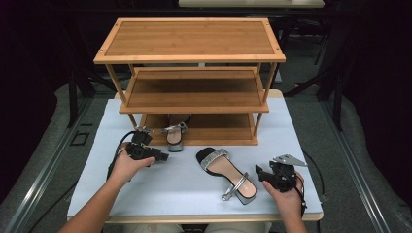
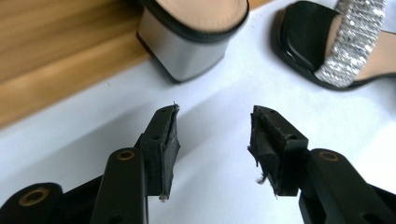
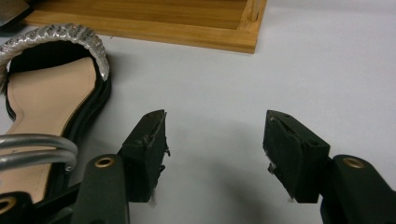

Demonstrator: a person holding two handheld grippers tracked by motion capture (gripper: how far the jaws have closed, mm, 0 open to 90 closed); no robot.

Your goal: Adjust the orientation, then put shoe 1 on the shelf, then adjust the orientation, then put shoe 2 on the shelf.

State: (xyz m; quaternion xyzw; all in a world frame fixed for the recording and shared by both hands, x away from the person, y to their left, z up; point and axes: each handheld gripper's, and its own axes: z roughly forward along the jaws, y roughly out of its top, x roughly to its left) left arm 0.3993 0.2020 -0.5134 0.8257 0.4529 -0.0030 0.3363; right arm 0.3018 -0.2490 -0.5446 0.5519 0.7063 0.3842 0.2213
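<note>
Your left hand-held gripper (image 1: 164,157) gapes empty just before the rack (image 1: 194,73). The sandal (image 1: 175,137) on its bottom shelf points inward, toe hidden. Right hand-held gripper (image 1: 259,171) gapes beside the second sandal (image 1: 226,174), toe rackward.

Bare forearms – no sleeves; black grippers, brass-ringed screw holes, frayed pads (image 2: 170,140), seemingly rubber – black cables trailing.

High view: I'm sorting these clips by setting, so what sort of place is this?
Probably a staged recording bench in a dim workroom, not a home. A bamboo shoe rack stands on a white-covered table with two sandals, and metal frames and dark floor surround it.
</note>
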